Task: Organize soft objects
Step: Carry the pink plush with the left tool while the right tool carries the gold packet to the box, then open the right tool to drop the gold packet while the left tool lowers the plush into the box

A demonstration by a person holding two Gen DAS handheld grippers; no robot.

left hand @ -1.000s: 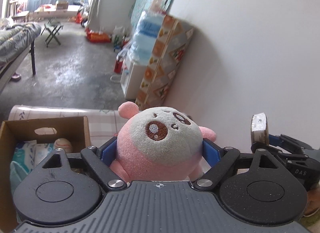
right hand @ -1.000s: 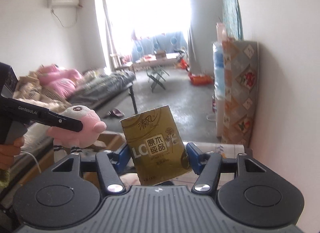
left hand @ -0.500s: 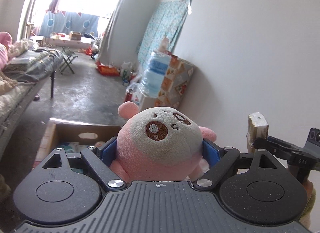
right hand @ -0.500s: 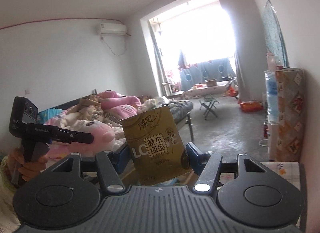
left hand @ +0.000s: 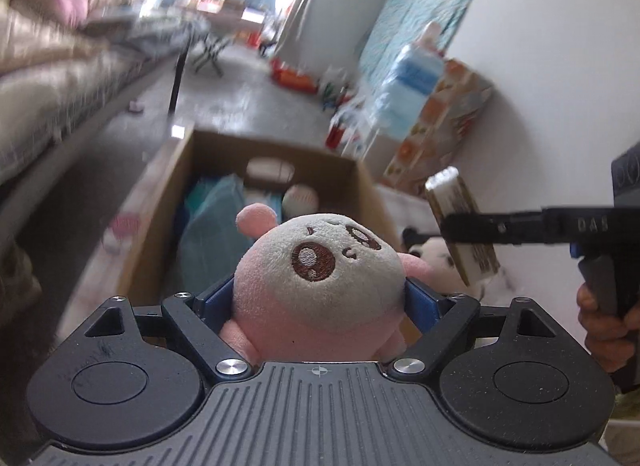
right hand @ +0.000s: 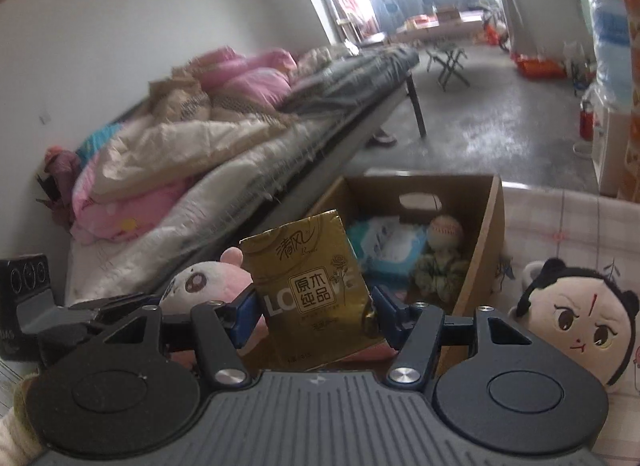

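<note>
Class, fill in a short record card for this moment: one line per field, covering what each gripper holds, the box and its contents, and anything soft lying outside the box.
left gripper: shut on pink plush toy
right gripper: shut on gold tissue pack
container: open cardboard box, ahead of both grippers
box contents: baseball, blue-and-white wipes pack, green soft item
outside box: doll-face plush with black hair, lying on the checked cloth to the right of the box
background: bed with quilts
</note>
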